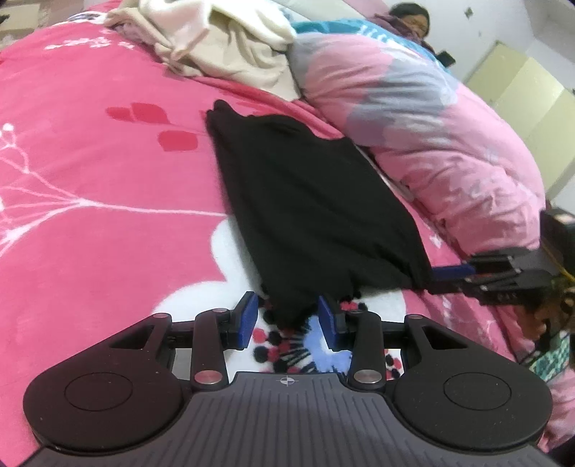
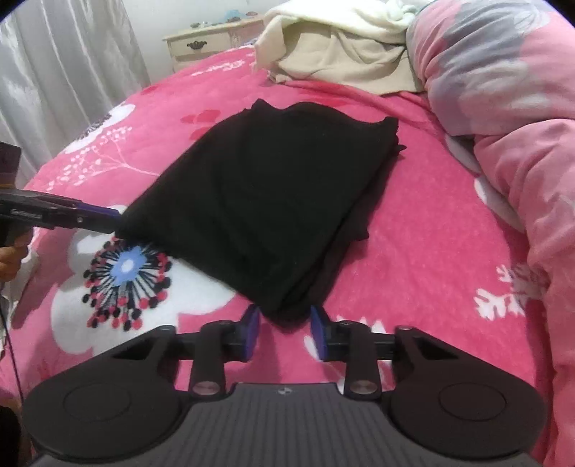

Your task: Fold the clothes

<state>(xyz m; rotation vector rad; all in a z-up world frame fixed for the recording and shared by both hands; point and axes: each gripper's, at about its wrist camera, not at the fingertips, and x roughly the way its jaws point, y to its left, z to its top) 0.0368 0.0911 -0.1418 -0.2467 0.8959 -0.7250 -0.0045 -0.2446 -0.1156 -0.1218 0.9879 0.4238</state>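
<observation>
A black garment (image 2: 266,194), folded into a thick rectangle, lies on the pink floral bedspread (image 2: 413,258). In the right wrist view its near corner sits bunched between the blue pads of my right gripper (image 2: 285,332), filling the gap, so the jaws are shut on it. My left gripper (image 1: 289,325) holds the other near corner (image 1: 291,305) the same way, with cloth pressed between its pads. Each gripper also shows from the side in the other's view: the right gripper (image 1: 445,278) at the cloth's right corner, the left gripper (image 2: 104,219) at its left corner.
A rolled pink and grey quilt (image 2: 503,107) runs along the right side of the bed. A heap of cream clothes (image 2: 341,46) lies at the far end. A person (image 1: 413,21) sits behind the quilt. A cream nightstand (image 2: 205,45) and grey curtains (image 2: 64,72) stand beyond the bed.
</observation>
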